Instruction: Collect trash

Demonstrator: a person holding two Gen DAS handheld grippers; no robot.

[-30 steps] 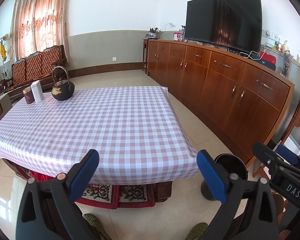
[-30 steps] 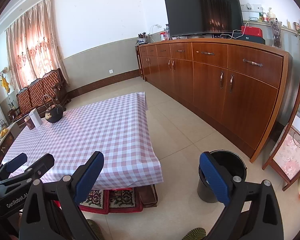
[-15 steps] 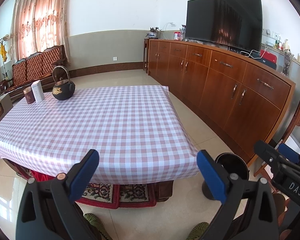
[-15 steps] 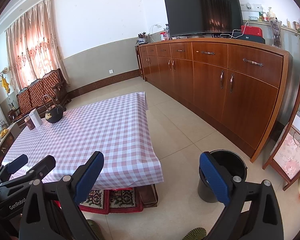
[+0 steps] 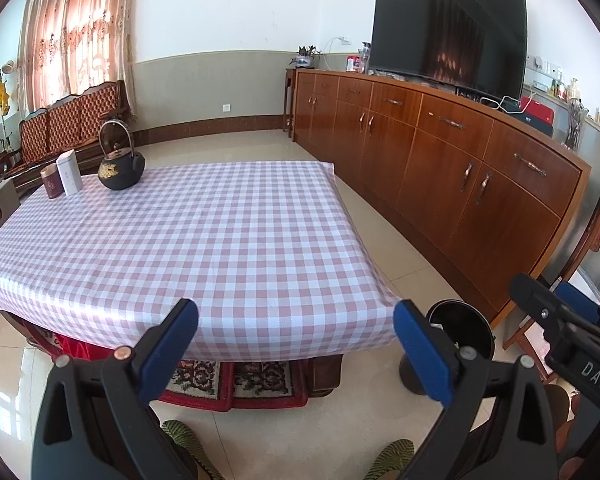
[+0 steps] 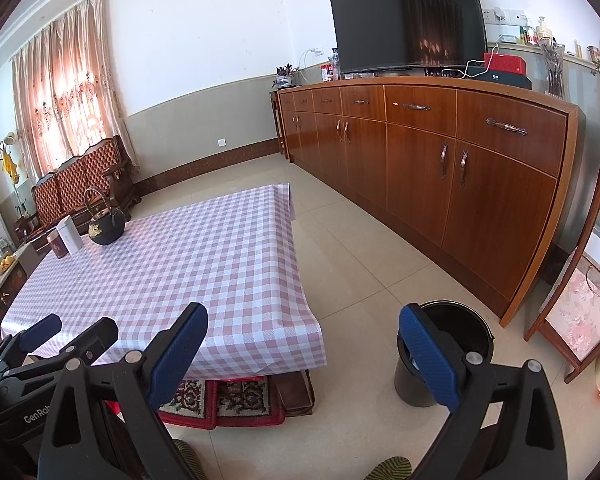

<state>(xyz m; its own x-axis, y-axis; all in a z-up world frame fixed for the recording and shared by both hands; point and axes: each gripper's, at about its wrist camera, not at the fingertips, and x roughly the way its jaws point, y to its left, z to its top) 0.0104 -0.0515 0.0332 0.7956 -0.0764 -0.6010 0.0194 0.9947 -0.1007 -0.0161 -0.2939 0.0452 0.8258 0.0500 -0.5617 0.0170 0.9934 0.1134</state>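
A black trash bin (image 6: 456, 332) stands on the tiled floor right of the low table; it also shows in the left wrist view (image 5: 464, 328). The table (image 5: 204, 240) has a pink-and-white checked cloth. My left gripper (image 5: 296, 340) is open and empty, held before the table's near edge. My right gripper (image 6: 304, 344) is open and empty, held to the right of the left one, between table corner and bin. I see no loose trash on the cloth.
A black iron teapot (image 5: 120, 164), a white box (image 5: 69, 178) and a dark red tin (image 5: 51, 181) stand at the table's far left. A long wooden sideboard (image 6: 440, 160) with a TV (image 6: 408, 20) runs along the right. A chair (image 6: 580, 304) stands by the bin.
Both grippers stay open and empty. The views have barely shifted; nothing on the table has moved.
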